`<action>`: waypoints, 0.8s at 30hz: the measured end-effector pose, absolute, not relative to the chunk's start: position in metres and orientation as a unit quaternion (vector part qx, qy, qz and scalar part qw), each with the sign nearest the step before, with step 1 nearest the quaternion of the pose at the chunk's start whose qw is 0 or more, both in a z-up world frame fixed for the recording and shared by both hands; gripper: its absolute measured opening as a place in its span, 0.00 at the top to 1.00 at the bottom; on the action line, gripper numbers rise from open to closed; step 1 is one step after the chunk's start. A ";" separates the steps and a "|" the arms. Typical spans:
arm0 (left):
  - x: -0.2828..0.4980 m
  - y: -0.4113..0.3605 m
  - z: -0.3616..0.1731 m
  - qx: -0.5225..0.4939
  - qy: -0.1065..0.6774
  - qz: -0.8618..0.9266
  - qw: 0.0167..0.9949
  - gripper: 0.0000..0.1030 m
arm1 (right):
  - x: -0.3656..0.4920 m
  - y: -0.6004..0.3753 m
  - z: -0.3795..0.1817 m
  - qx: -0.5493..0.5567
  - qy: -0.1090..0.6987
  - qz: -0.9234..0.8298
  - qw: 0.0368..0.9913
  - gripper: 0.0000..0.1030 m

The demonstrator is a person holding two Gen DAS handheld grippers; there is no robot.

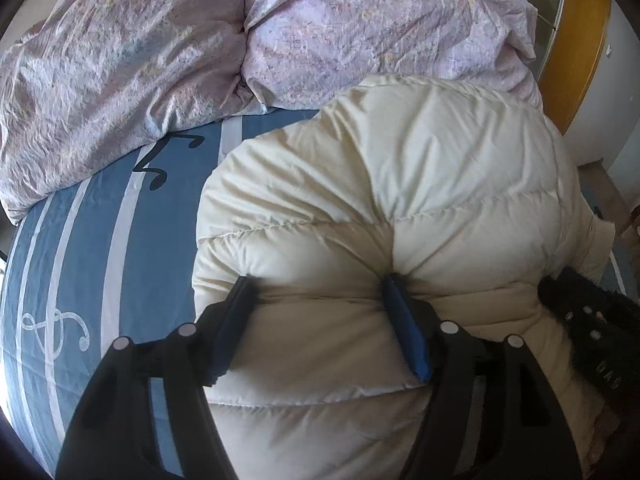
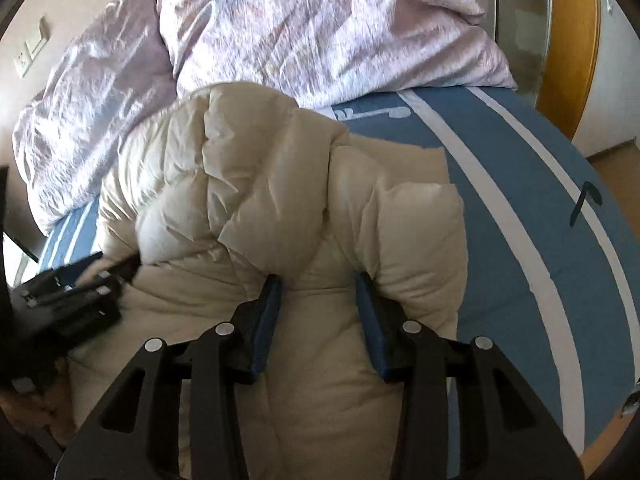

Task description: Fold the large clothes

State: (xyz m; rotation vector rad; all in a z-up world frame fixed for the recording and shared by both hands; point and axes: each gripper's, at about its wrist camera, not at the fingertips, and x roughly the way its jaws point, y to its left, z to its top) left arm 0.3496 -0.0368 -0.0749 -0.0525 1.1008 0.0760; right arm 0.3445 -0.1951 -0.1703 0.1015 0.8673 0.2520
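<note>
A cream puffy down jacket (image 1: pixel 400 184) lies bunched on the blue striped bed sheet (image 1: pixel 80 240). My left gripper (image 1: pixel 316 284) has its fingers pressed into the jacket's near edge, with a thick fold of fabric between the blue pads (image 1: pixel 404 328). The jacket also shows in the right wrist view (image 2: pixel 248 184), where my right gripper (image 2: pixel 318 282) holds another fold between its fingers near the jacket's right edge. The other gripper shows at the right edge of the left wrist view (image 1: pixel 592 320) and at the left edge of the right wrist view (image 2: pixel 64 300).
A crumpled lilac duvet (image 1: pixel 168 52) is heaped across the far side of the bed, also in the right wrist view (image 2: pixel 320 28). An orange wooden door frame (image 1: pixel 580 52) stands at the far right. The blue sheet (image 2: pixel 520 220) lies bare right of the jacket.
</note>
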 end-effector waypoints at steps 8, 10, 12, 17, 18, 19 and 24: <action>0.353 -0.035 -0.079 -0.027 0.519 0.043 0.853 0.27 | 0.342 -0.195 -0.180 0.057 0.408 0.123 0.903 0.60; 0.353 -0.034 -0.080 -0.025 0.516 0.044 0.855 0.27 | 0.341 -0.195 -0.181 0.054 0.402 0.123 0.906 0.60; 0.354 -0.035 -0.081 -0.022 0.514 0.045 0.856 0.27 | 0.339 -0.193 -0.182 0.046 0.393 0.120 0.910 0.60; 0.355 -0.035 -0.084 -0.018 0.506 0.050 0.861 0.25 | 0.338 -0.190 -0.185 0.037 0.377 0.115 0.918 0.59; 0.355 -0.035 -0.084 -0.018 0.504 0.050 0.862 0.25 | 0.338 -0.189 -0.185 0.035 0.375 0.114 0.919 0.59; 0.355 -0.036 -0.085 -0.018 0.502 0.051 0.863 0.24 | 0.338 -0.189 -0.185 0.035 0.372 0.114 0.920 0.59; 0.353 -0.035 -0.087 -0.020 0.494 0.054 0.868 0.23 | 0.336 -0.188 -0.187 0.028 0.360 0.110 0.926 0.59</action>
